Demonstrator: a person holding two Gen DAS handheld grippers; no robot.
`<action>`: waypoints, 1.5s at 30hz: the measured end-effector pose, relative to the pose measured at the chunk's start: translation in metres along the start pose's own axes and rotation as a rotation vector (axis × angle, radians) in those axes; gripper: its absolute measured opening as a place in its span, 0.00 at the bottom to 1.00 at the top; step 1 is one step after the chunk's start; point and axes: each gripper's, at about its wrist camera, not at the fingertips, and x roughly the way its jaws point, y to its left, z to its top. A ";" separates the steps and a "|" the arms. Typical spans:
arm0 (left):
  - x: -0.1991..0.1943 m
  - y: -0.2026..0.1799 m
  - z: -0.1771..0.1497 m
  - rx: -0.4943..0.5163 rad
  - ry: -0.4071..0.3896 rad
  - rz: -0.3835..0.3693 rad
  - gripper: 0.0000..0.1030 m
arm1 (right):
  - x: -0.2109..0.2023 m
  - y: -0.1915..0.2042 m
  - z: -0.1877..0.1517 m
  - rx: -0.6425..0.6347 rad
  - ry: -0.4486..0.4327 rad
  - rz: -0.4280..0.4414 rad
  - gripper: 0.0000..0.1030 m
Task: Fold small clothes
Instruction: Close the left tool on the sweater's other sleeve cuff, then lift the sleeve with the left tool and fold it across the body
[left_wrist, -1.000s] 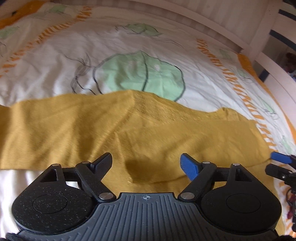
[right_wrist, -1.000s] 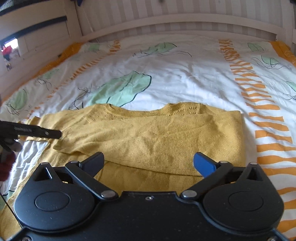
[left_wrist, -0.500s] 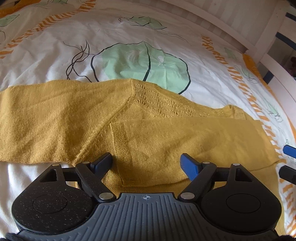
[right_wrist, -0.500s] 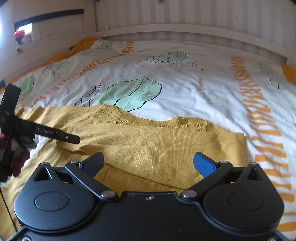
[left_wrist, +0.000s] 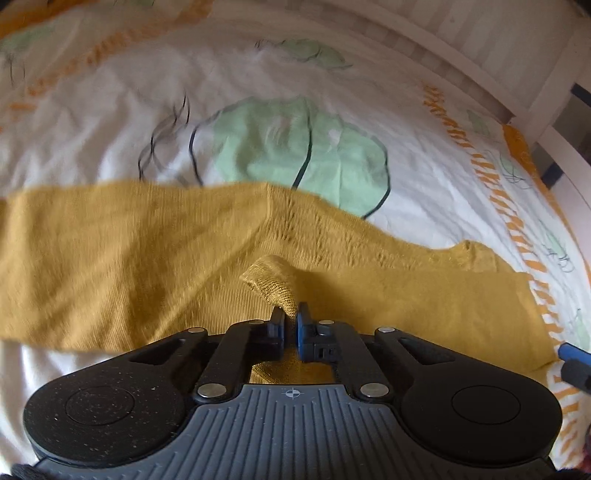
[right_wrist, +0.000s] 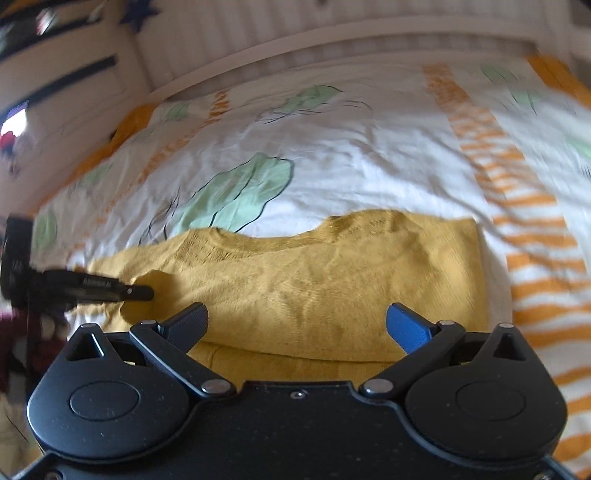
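A mustard-yellow knitted sweater (left_wrist: 129, 258) lies flat on the bed, one sleeve folded across its body. My left gripper (left_wrist: 290, 314) is shut on the ribbed cuff (left_wrist: 273, 282) of that folded sleeve, which bunches up between the pads. In the right wrist view the same sweater (right_wrist: 314, 273) spreads in front of my right gripper (right_wrist: 295, 323), which stands open just above the sweater's near edge with nothing between its fingers. The left gripper (right_wrist: 142, 293) shows there at the left, its tip at the sleeve end.
The bedspread (left_wrist: 258, 92) is white with green leaf prints and orange stripes. A white slatted bed frame (right_wrist: 332, 40) runs along the far side and a rail (left_wrist: 554, 110) stands at the right. The right gripper's blue fingertip (left_wrist: 574, 354) shows at the left view's right edge.
My left gripper went from wide open to shut on the sleeve cuff, lifting it into a small fold. The right gripper stayed open and shifted slightly over the sweater.
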 end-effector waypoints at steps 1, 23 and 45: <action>-0.006 -0.003 0.003 0.027 -0.035 0.010 0.05 | -0.002 -0.005 0.001 0.027 -0.004 0.001 1.00; -0.004 0.042 0.003 -0.004 -0.033 0.014 0.55 | -0.006 -0.019 0.005 0.145 -0.053 0.070 1.00; -0.107 0.242 0.001 -0.451 -0.242 0.445 0.62 | 0.029 0.065 -0.046 0.165 0.040 0.295 1.00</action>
